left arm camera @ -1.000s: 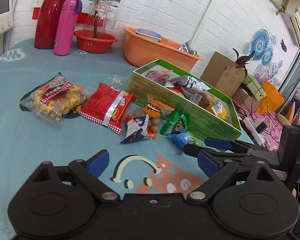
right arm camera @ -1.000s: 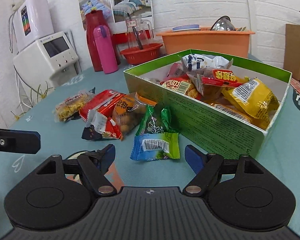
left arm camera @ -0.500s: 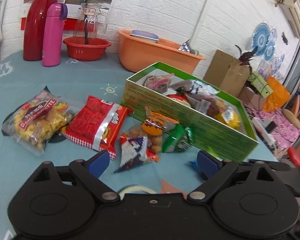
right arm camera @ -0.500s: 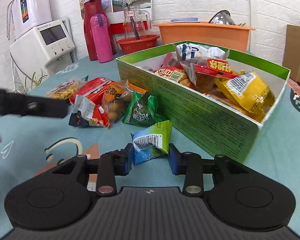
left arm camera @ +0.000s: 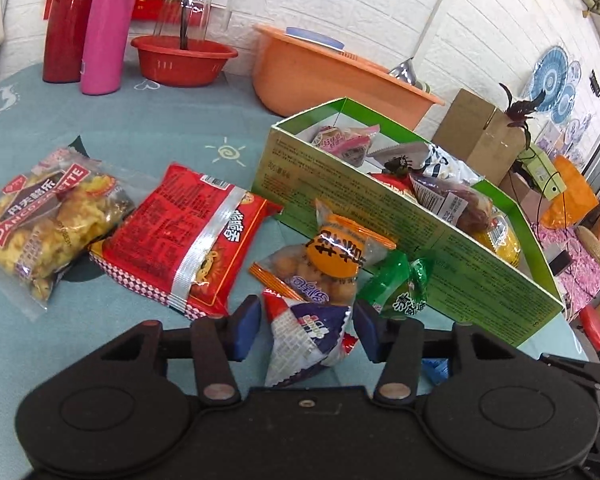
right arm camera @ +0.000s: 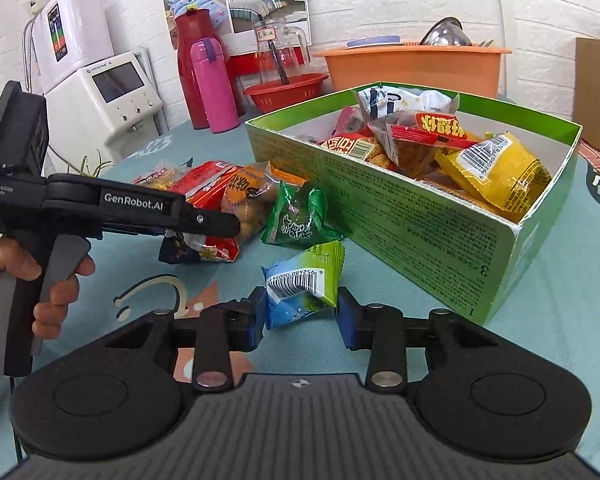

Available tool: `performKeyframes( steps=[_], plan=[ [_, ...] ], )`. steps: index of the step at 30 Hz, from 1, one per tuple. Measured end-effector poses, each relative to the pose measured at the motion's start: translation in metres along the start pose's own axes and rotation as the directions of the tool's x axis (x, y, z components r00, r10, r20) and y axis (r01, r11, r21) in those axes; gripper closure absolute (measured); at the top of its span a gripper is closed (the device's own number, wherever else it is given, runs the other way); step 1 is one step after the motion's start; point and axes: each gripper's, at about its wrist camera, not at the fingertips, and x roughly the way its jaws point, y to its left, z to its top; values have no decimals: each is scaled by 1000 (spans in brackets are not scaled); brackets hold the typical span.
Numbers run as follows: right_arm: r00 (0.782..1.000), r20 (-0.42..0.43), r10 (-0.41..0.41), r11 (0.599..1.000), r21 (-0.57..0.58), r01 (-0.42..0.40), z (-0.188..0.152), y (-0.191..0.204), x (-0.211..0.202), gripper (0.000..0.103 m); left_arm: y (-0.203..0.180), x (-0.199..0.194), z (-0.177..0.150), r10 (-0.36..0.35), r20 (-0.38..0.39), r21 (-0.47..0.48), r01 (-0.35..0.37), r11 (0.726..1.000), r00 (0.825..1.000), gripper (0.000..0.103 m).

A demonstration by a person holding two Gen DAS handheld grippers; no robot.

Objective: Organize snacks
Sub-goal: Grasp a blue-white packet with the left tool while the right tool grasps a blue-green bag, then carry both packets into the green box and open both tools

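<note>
My right gripper (right arm camera: 301,312) is clamped on a small blue and green snack packet (right arm camera: 304,285), pads pressing both its sides, packet just off the near corner of the green box (right arm camera: 419,216). My left gripper (left arm camera: 307,328) has its jaws just been closing around a triangular red, white and blue packet (left arm camera: 305,338); the packet sits between the pads, and I can't tell if they press it yet, looks like a sliver of gap on the left side. From the right wrist view a hand (right arm camera: 28,280) holds the left gripper's handle, fingers pointing at the loose pile.

Loose on the teal tablecloth (left arm camera: 148,132), beside the box's long wall: an orange bag of round snacks (left arm camera: 331,256) touching the triangular packet, a green packet (left arm camera: 399,288) against the box, a big red packet (left arm camera: 188,236), and a clear bag of yellow crisps (left arm camera: 44,216) furthest left.

The box already holds several packets, including a yellow one (right arm camera: 499,172) at the near end.

Behind: pink bottle (left arm camera: 108,28), red flask (left arm camera: 68,20), red bowl (left arm camera: 184,58), orange basin (left arm camera: 323,76).
</note>
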Motion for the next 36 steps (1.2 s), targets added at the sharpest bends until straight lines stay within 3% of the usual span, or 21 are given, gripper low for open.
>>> performKeyframes(
  steps=[4, 5, 7, 8, 13, 15, 17, 24, 31, 36],
  plan=[
    [1000, -4, 1, 1000, 3, -1, -2, 0, -1, 39, -1, -4, -4, 5, 3, 5, -5, 1000, 1000, 24],
    [1000, -5, 0, 1000, 4, 0, -3, 0, -1, 39, -1, -7, -5, 3, 0, -1, -3, 1000, 1000, 20],
    [1000, -4, -1, 1000, 3, 1, -3, 0, -3, 39, 0, -12, -9, -7, 0, -7, 7, 1000, 1000, 2],
    [1000, -3, 1, 1000, 4, -1, -3, 0, -3, 39, 0, -14, -10, 0, 6, -6, 0, 1000, 1000, 0],
    [1000, -3, 0, 1000, 4, 0, -5, 4, -3, 39, -2, -13, -12, 20, 16, 5, -20, 1000, 1000, 7],
    [1000, -7, 0, 1000, 9, 0, -6, 4, -3, 39, -9, -10, -13, 40, 18, 60, -41, 997, 999, 19],
    [1000, -7, -2, 1000, 13, 2, -7, 5, -5, 39, -14, -11, -16, 57, 19, 84, -58, 995, 998, 20],
    [1000, 24, 19, 1000, 2, -19, -8, 8, -22, 39, -21, -35, -16, -26, 18, 51, 25, 998, 1000, 21],
    [988, 156, 14, 1000, -24, -11, 16, 8, -52, 39, -51, -67, 13, -119, 116, 84, 109, 990, 986, 21],
    [968, 246, -39, 999, -28, 47, 38, -7, -68, 39, -71, -71, 40, -150, 156, 127, 131, 983, 976, 20]
  ],
)
